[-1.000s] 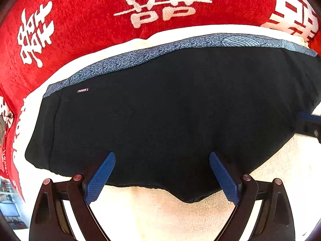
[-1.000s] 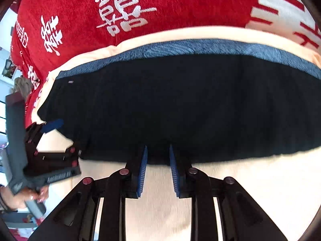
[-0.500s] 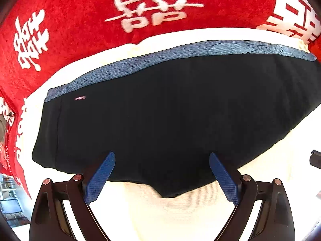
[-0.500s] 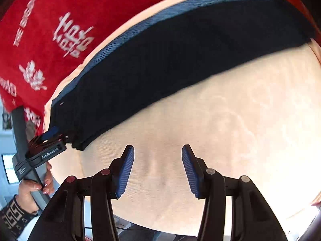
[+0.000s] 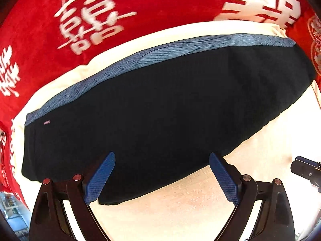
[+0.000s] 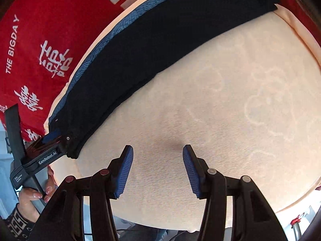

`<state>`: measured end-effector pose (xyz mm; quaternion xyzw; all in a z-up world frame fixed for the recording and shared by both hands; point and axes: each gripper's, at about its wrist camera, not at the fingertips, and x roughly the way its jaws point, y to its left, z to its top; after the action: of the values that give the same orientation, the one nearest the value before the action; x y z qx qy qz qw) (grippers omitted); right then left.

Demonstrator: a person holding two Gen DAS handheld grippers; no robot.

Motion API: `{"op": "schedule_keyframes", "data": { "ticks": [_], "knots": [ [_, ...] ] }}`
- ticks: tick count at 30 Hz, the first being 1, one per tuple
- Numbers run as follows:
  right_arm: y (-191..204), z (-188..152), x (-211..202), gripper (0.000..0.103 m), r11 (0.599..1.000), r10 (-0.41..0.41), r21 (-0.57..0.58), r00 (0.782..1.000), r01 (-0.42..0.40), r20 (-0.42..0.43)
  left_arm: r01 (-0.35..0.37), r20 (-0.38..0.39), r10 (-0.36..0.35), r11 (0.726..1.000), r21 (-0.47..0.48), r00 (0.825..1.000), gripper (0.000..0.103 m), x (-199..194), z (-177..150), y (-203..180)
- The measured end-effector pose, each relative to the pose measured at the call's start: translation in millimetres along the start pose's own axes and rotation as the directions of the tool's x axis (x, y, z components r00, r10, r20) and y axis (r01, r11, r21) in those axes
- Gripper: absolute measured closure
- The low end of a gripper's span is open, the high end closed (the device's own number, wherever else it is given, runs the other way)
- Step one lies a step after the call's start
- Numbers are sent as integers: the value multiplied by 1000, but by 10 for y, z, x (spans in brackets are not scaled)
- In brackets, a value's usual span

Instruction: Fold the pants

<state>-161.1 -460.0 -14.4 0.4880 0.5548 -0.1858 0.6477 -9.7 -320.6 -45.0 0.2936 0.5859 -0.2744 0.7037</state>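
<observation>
The pants [image 5: 160, 108] are lying folded into a long, flat black band on the cream cloth [image 6: 220, 100] covering the worktop, a blue textured strip [image 5: 140, 60] running along the far edge and a tiny label [image 5: 47, 122] showing near one end. Behind is lying a red cloth [image 5: 160, 4] with white characters. The left hand-held gripper [image 5: 162, 175] is hovering with jaws spread wide over the near edge, gripping nothing. The right hand-held gripper [image 6: 157, 170] has just been opening; its jaws are standing apart over bare cream cloth, nothing between them.
</observation>
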Motion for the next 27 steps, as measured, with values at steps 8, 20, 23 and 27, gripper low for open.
{"op": "schedule_keyframes", "data": {
  "ticks": [8, 20, 23, 27],
  "knots": [
    [-318, 168, -222, 47, 1000, 12, 28, 996, -14, 87, 11, 18, -11, 999, 40, 1000, 7, -49, 252, -414],
    [-868, 737, -582, 47, 989, -45, 144, 970, 10, 241, 43, 52, -43, 999, 15, 998, 7, 5, 675, -942],
    [-1021, 973, -649, 47, 978, -83, 206, 950, 20, 302, 33, 58, -33, 999, -1, 998, 7, 44, 771, -949],
    [-1225, 1245, -649, 70, 964, -128, 264, 933, 36, 337, 18, 56, -17, 1000, -22, 998, 7, 130, 862, -960]
  ]
}}
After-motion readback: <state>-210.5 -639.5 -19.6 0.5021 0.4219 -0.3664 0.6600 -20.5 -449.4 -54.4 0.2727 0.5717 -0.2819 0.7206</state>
